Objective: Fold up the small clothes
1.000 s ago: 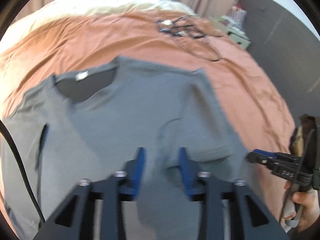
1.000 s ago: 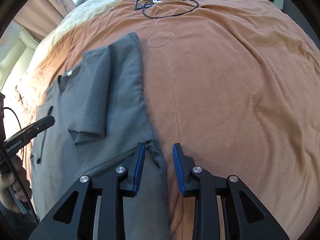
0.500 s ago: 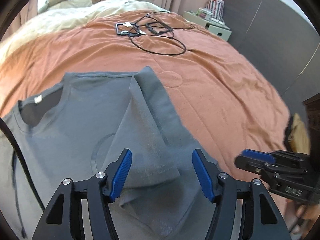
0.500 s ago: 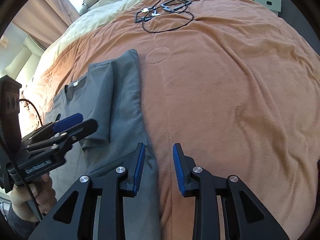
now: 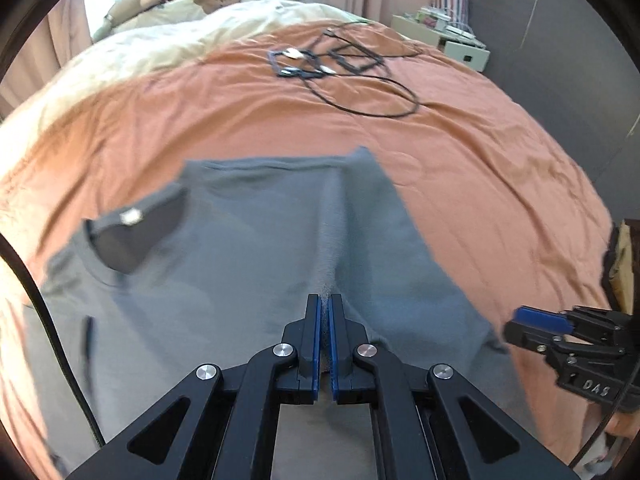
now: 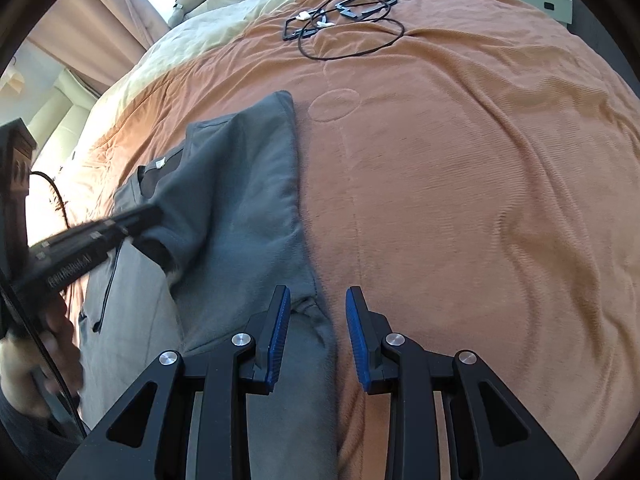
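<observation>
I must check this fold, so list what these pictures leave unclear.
- Left wrist view: the left gripper is shut on a pinch of the grey shirt; its arms hide the cloth below.
- Right wrist view: the left gripper is motion-blurred, so its grip is unreadable.
- Both views: the shirt's lower hem is cut off by the bottom edge.
- The right gripper stands open; its arms cover the shirt's edge beneath.

Left hand-held gripper (image 5: 324,312) pinching grey T-shirt (image 5: 248,264) fold, orange bedspread (image 5: 480,152)
</observation>
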